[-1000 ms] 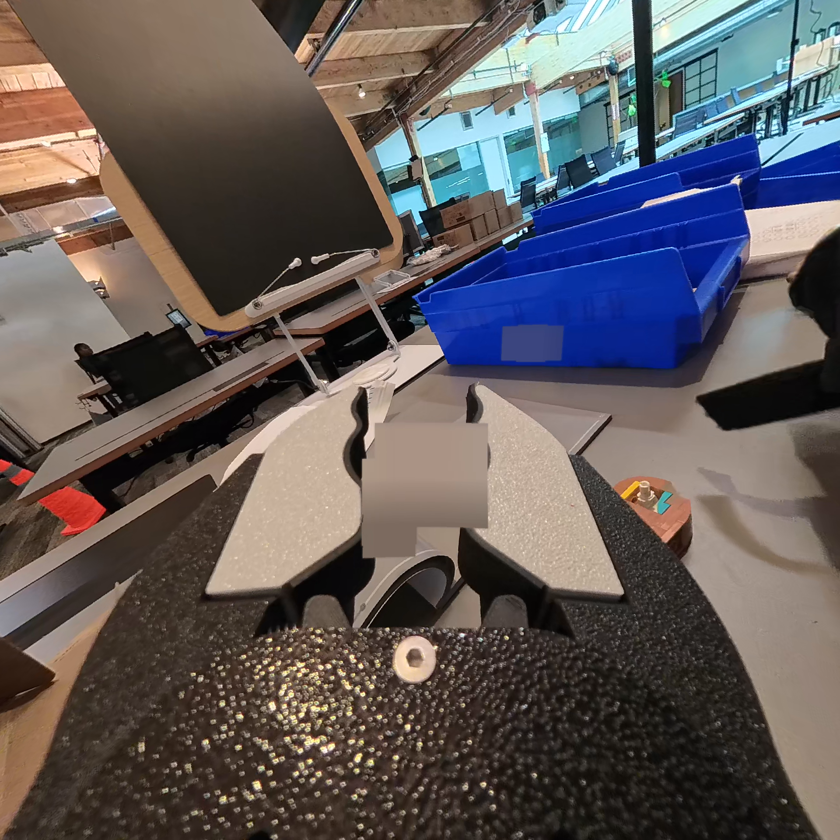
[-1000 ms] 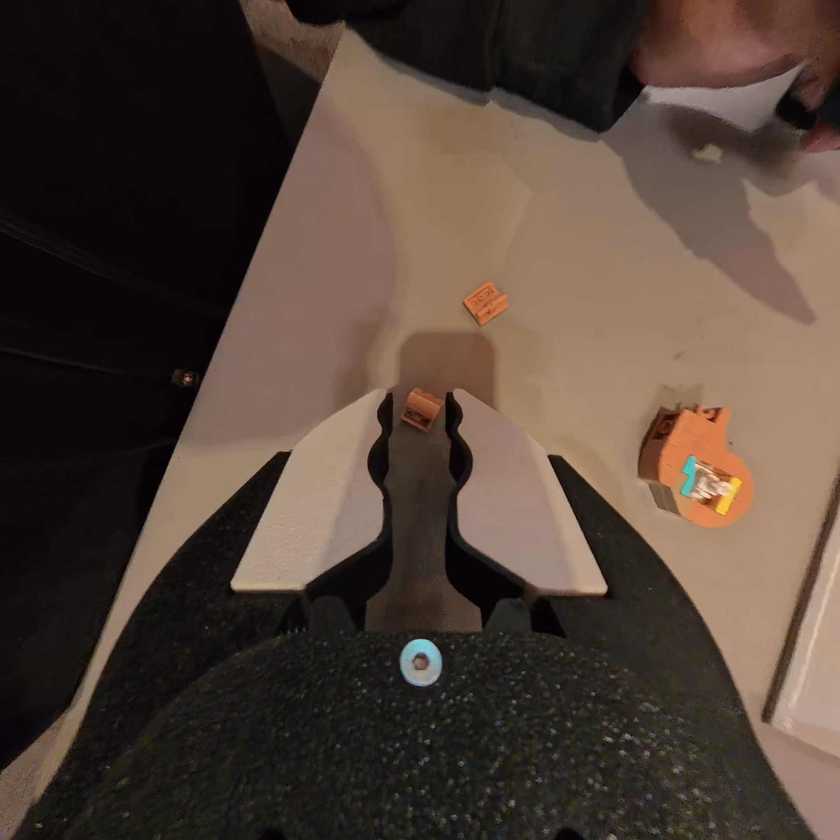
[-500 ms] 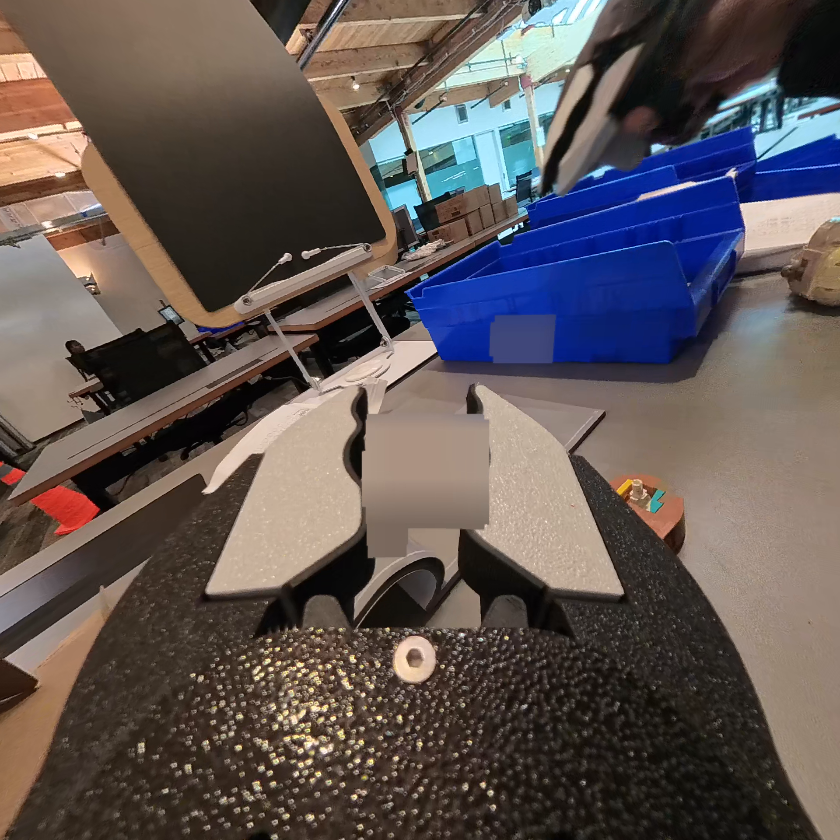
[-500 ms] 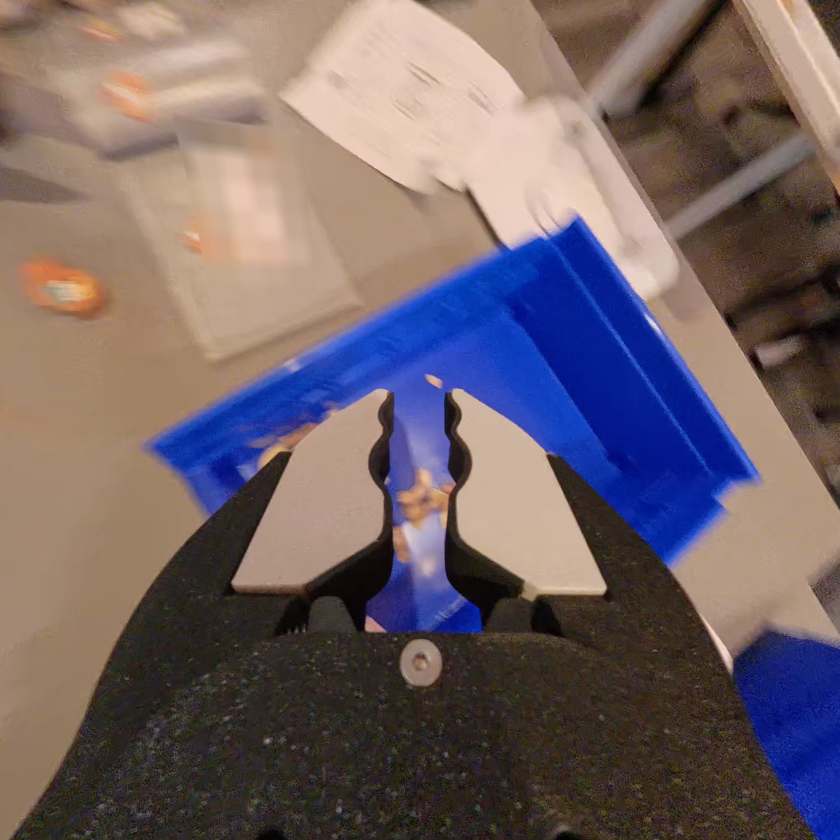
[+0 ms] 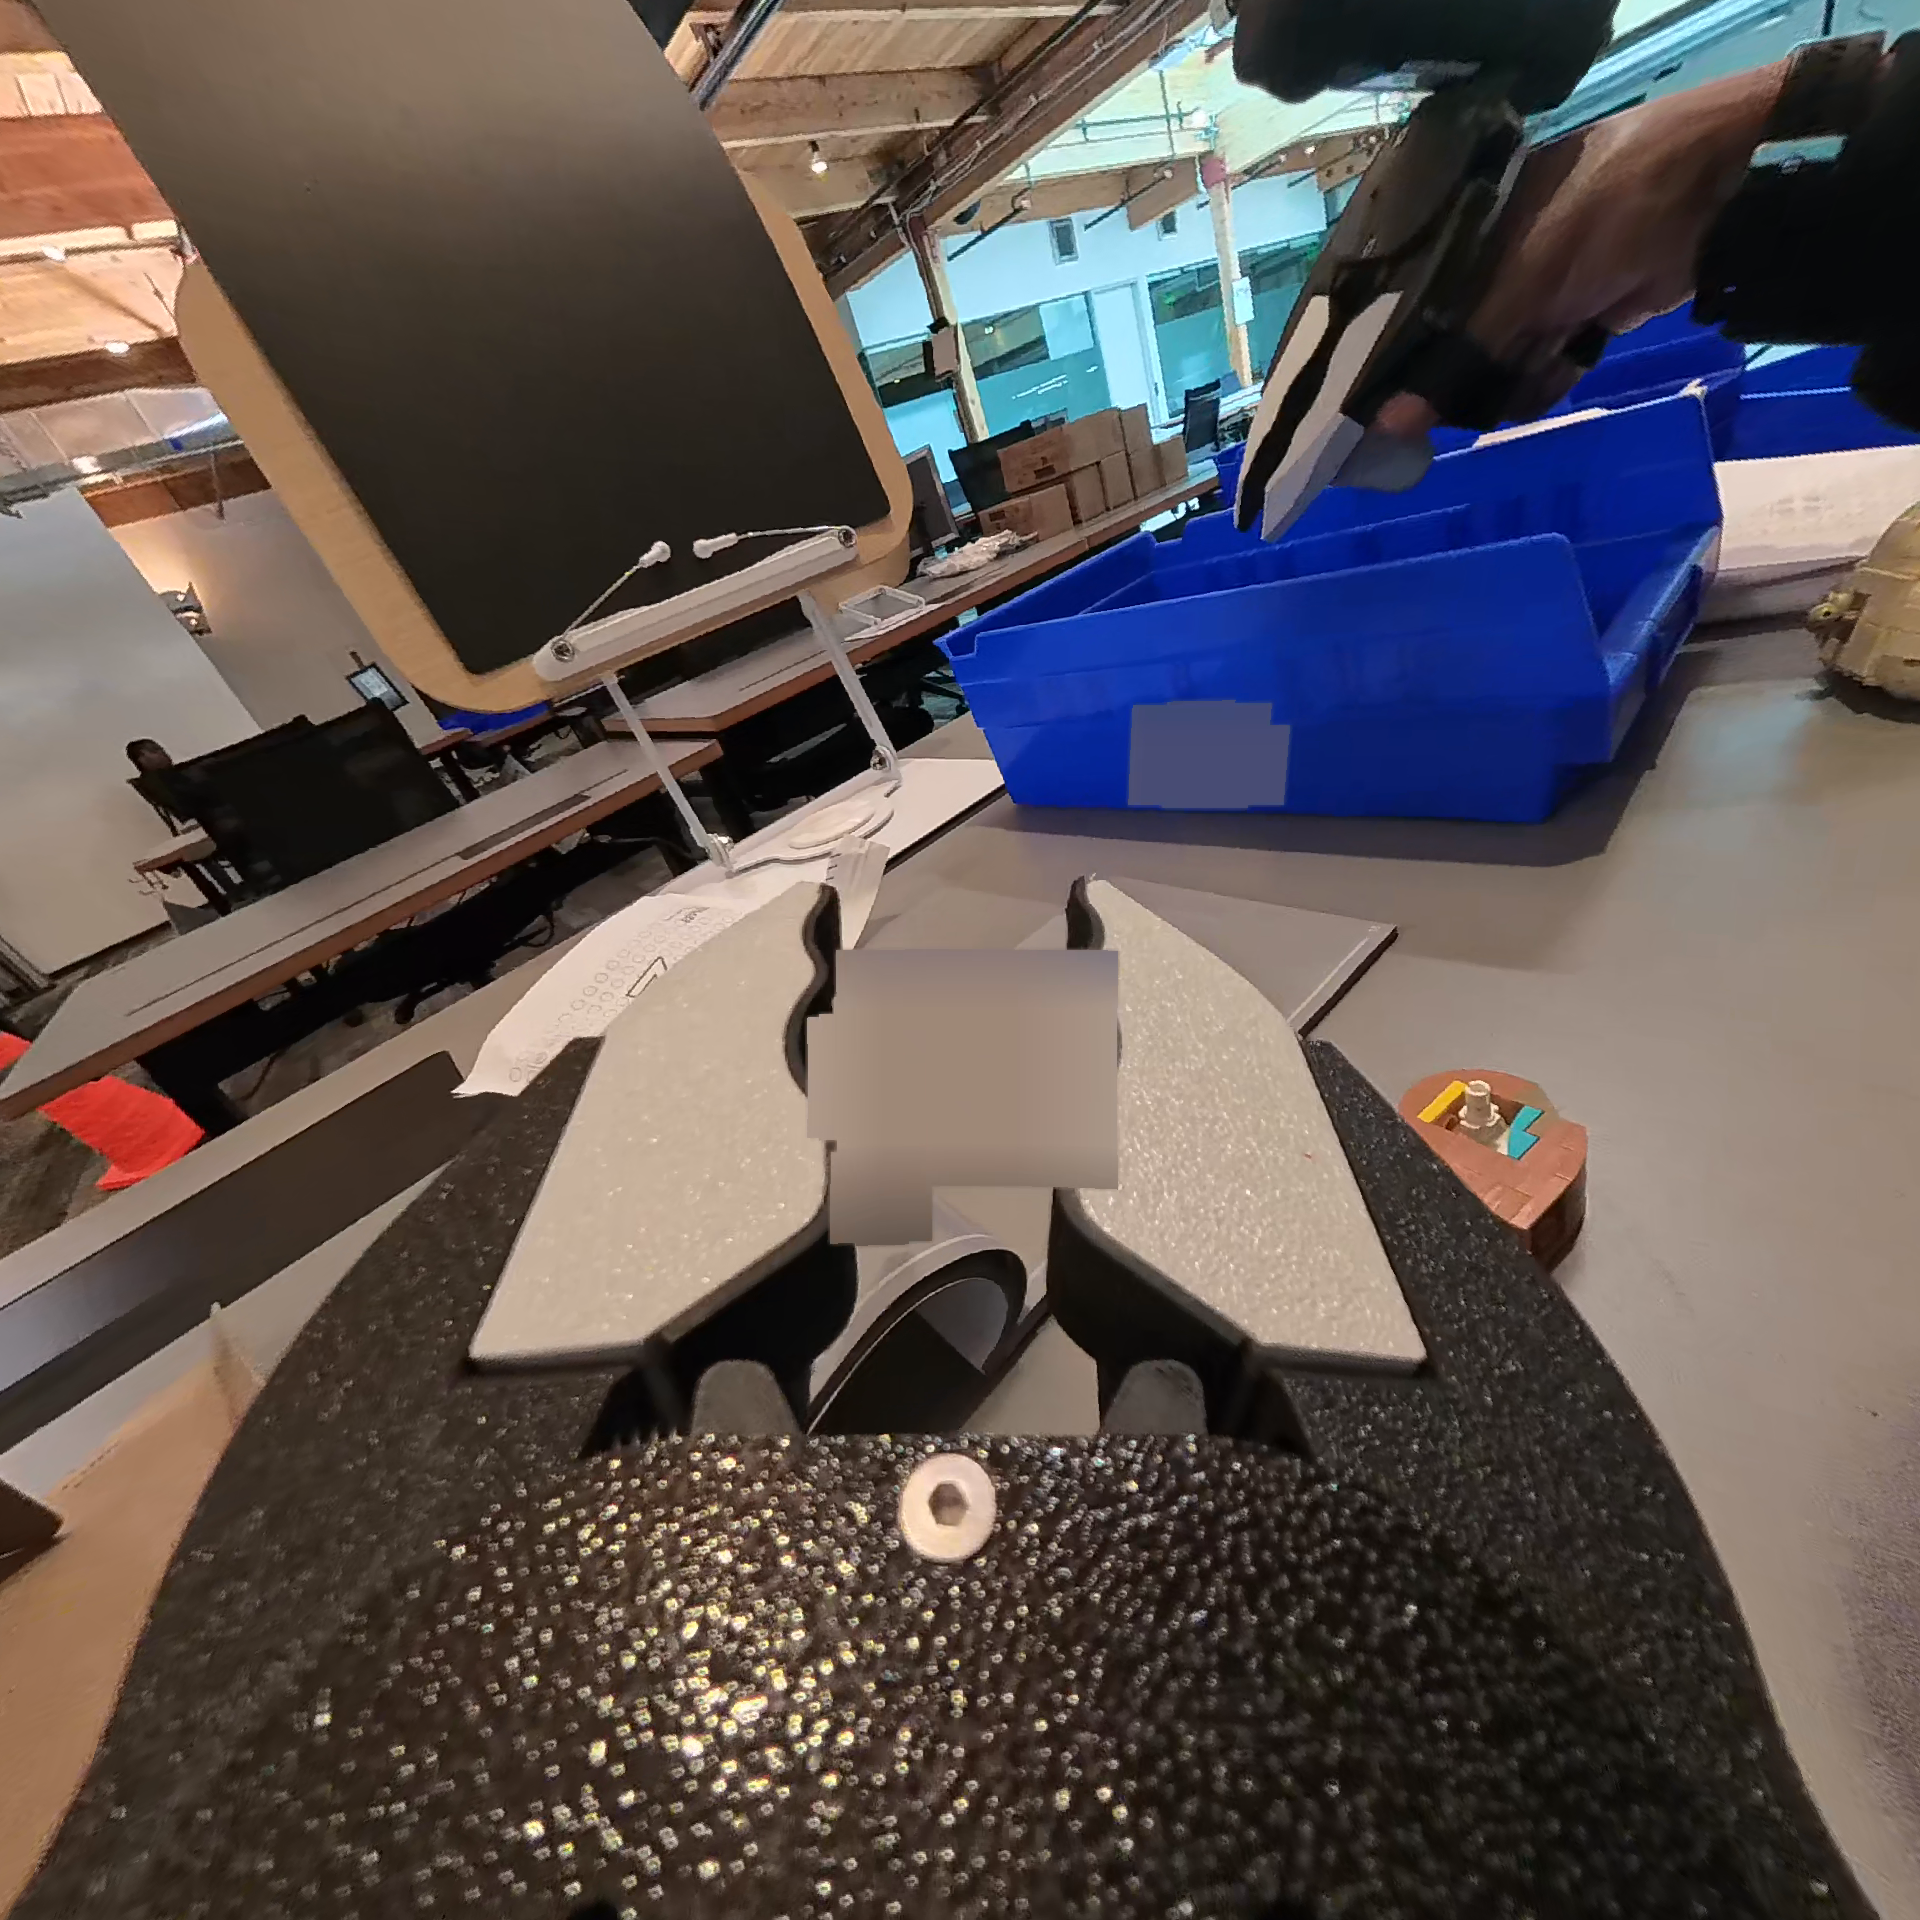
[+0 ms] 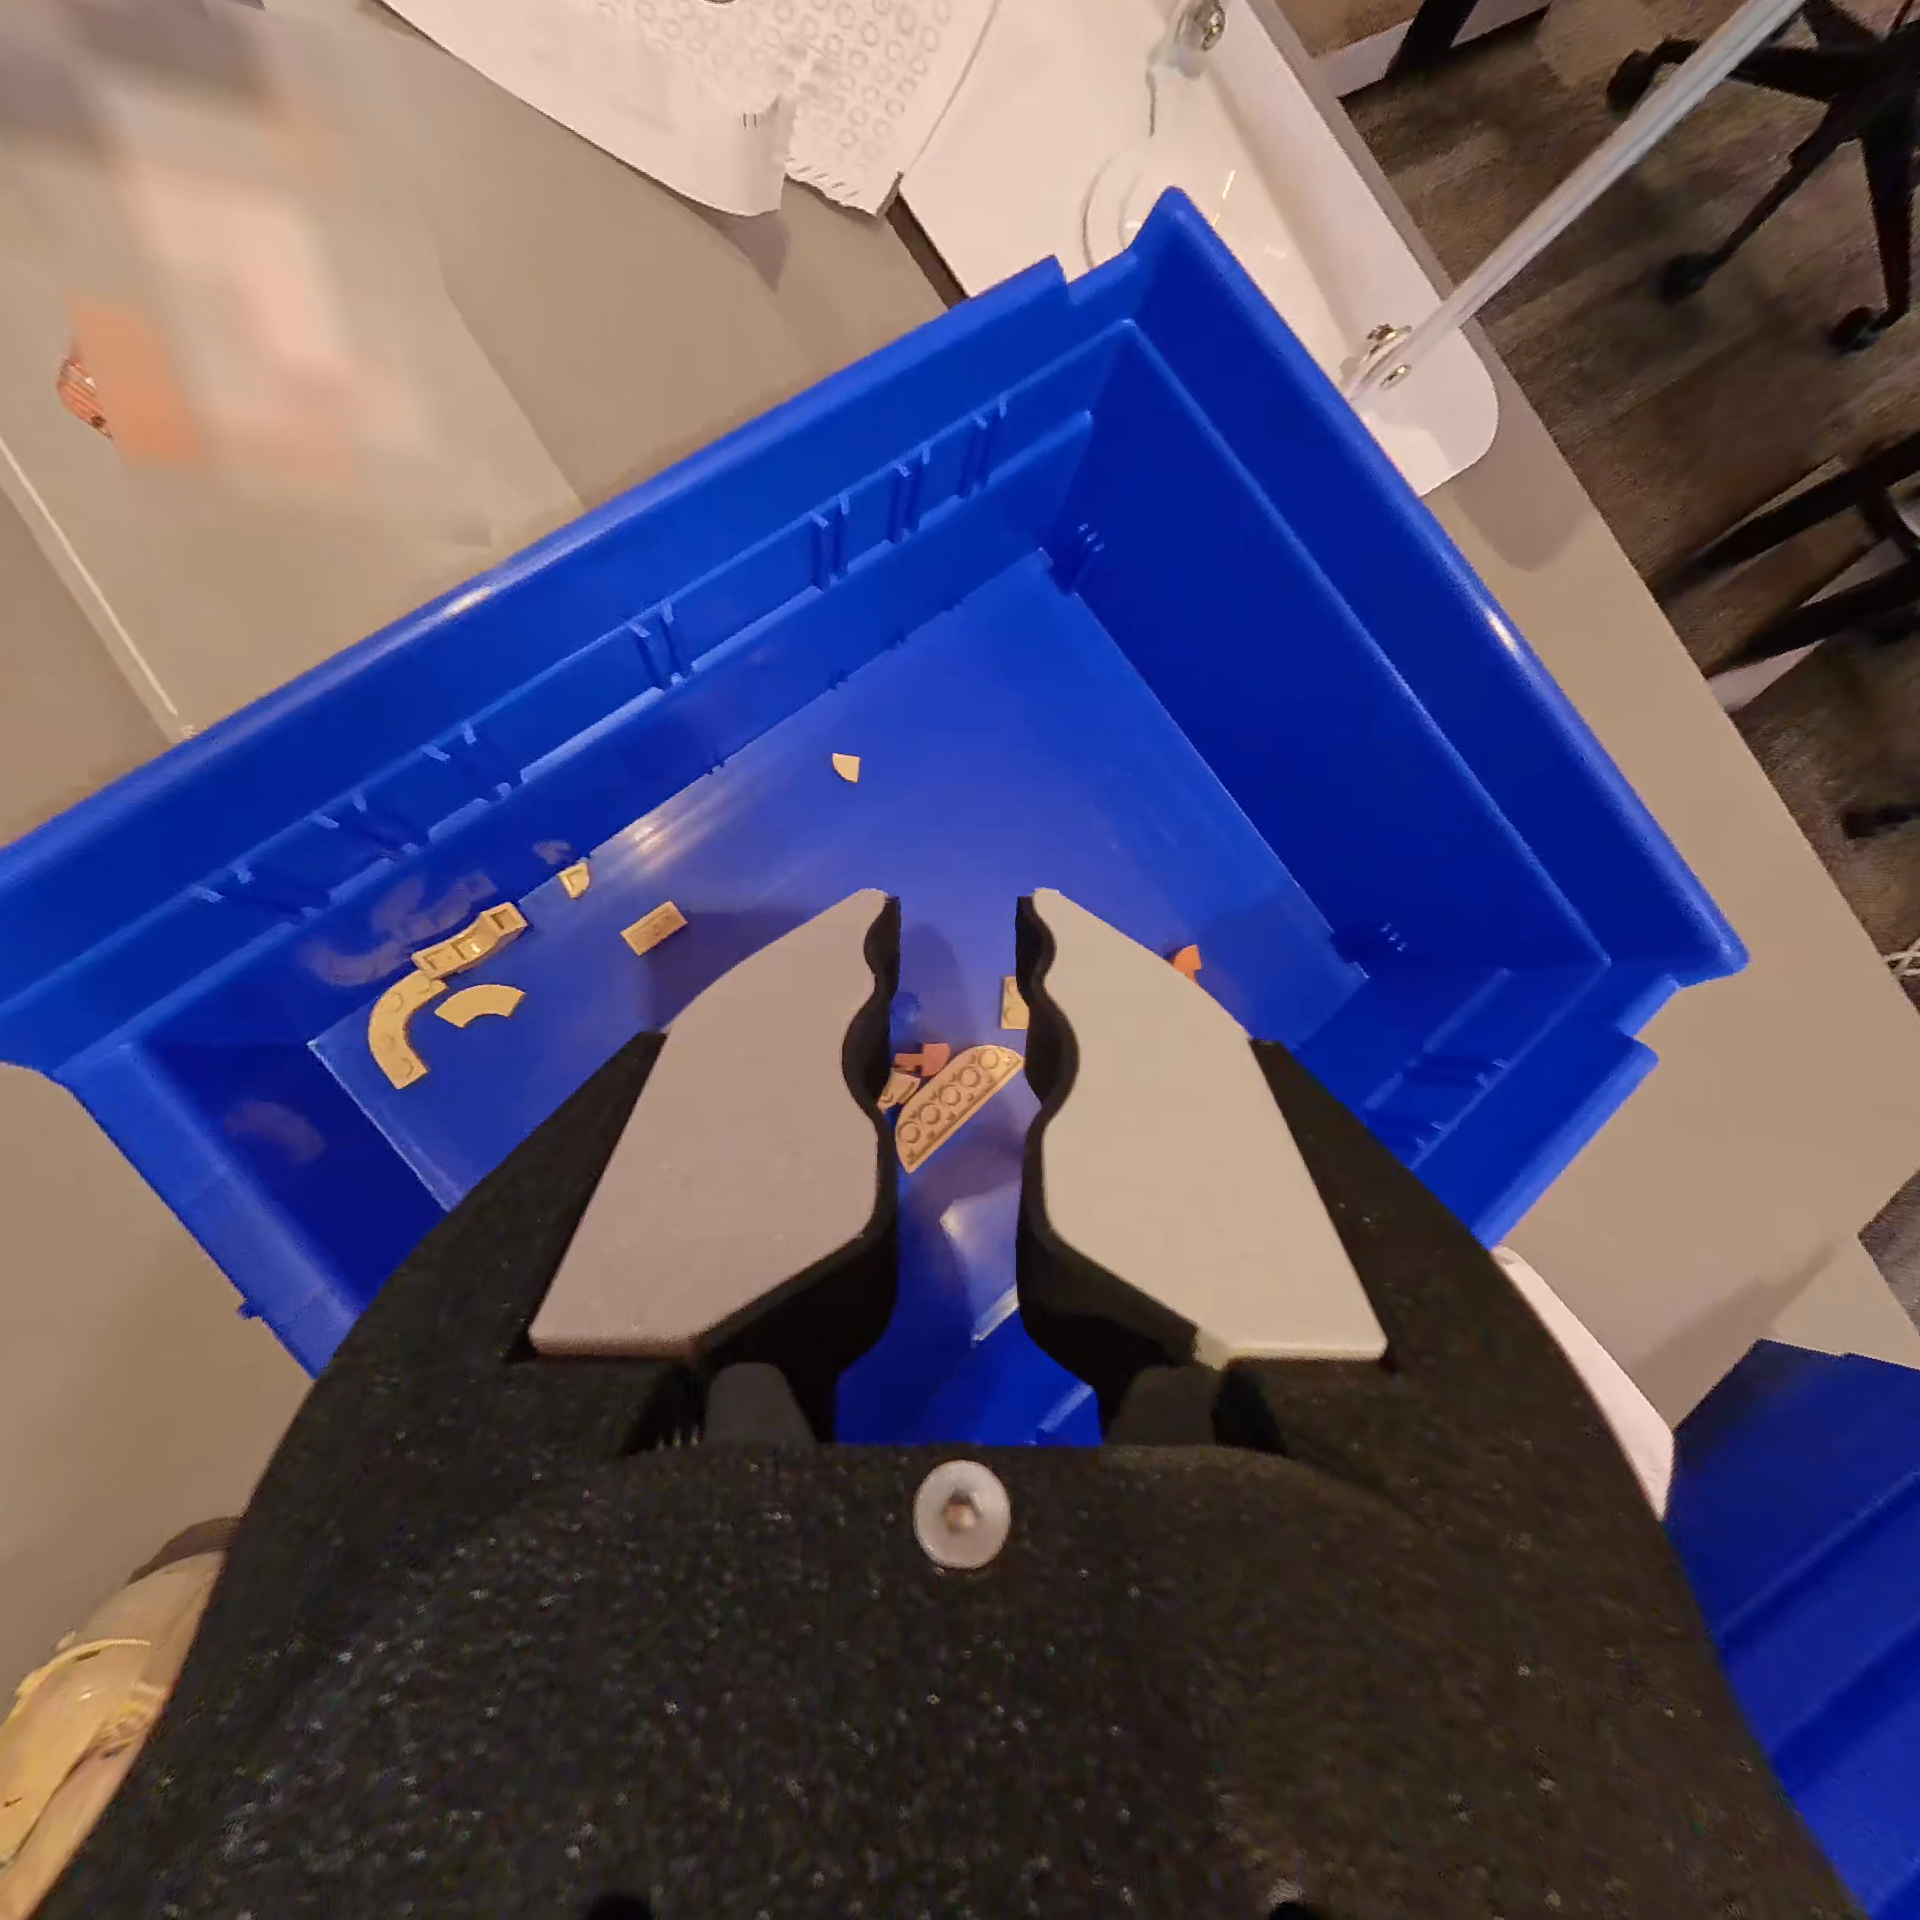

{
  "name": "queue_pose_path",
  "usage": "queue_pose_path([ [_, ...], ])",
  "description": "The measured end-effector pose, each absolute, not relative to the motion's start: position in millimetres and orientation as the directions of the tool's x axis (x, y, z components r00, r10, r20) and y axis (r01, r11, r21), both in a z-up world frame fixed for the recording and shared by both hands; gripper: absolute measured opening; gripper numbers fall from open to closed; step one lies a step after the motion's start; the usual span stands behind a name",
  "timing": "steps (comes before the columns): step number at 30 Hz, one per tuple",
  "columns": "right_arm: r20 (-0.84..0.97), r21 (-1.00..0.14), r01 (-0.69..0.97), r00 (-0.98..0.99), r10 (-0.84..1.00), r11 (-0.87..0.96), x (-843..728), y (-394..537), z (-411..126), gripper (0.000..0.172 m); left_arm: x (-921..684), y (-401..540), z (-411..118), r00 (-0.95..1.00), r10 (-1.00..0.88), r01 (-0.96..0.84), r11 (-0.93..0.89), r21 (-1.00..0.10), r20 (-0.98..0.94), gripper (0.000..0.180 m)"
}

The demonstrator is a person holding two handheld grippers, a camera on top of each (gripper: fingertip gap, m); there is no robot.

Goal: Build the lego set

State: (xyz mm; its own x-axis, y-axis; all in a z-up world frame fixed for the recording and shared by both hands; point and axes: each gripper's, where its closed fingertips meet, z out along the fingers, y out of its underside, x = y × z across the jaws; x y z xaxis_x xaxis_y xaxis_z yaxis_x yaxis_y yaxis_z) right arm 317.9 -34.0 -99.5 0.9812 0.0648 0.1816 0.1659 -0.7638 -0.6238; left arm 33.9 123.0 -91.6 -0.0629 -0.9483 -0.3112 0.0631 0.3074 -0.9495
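Grey tabletop [image 5: 1621, 1039] under both grippers; open office with desks and chairs beyond its far edge.

I read the left gripper [image 5: 951, 914] as low over the table, jaws apart, released. A mosaic patch covers most of the gap; above it I see only table and a dark flat board [image 5: 1340, 951] lying ahead. A white printed sheet [image 5: 592, 997] lies at 10 o'clock, running to the table edge. A tilted black panel on a white stand [image 5: 717, 613] rises at 11 o'clock, close to that edge. A small brick model [image 5: 1496, 1143], brown with yellow and teal bits, sits at 3 o'clock, just beside the right finger, apart from it. Free table stretches from 1 to 3 o'clock up to the blue bin [image 5: 1351, 707].

I see the right gripper [image 6: 956, 904] above the bin [image 6: 1299, 540], pointing down into it, jaws narrowly apart and bare, clear of the walls. From the left view it hangs over the bin's far rim, a hand [image 5: 1600, 239] on it. Tan pieces [image 6: 447, 987] lie scattered on the bin floor at 9 o'clock; a long tan plate [image 6: 956, 1101] shows through the jaw gap, below the tips. An orange piece [image 6: 1188, 961] peeks out at 3 o'clock. The bin floor from 12 to 2 o'clock is nearly bare, save one tan chip [image 6: 847, 767]. The bin's far corner stands close to the table edge; a second blue bin [image 6: 1808, 1558] lies at 4 o'clock.
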Motion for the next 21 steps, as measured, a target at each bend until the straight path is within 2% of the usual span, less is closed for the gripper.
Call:
queue_pose_path([
  [10,0.082,-0.659,0.122,0.993,0.090,-0.742,317,-34,-108,0.020,33,119,-92,-0.084,-0.949,0.064,0.299,-0.952,-0.304,0.041],
  [21,0.102,-0.633,0.153,0.988,0.114,-0.759,314,-34,-115,0.020,32,117,-92,-0.093,-0.947,0.064,0.302,-0.951,-0.307,0.041],
])
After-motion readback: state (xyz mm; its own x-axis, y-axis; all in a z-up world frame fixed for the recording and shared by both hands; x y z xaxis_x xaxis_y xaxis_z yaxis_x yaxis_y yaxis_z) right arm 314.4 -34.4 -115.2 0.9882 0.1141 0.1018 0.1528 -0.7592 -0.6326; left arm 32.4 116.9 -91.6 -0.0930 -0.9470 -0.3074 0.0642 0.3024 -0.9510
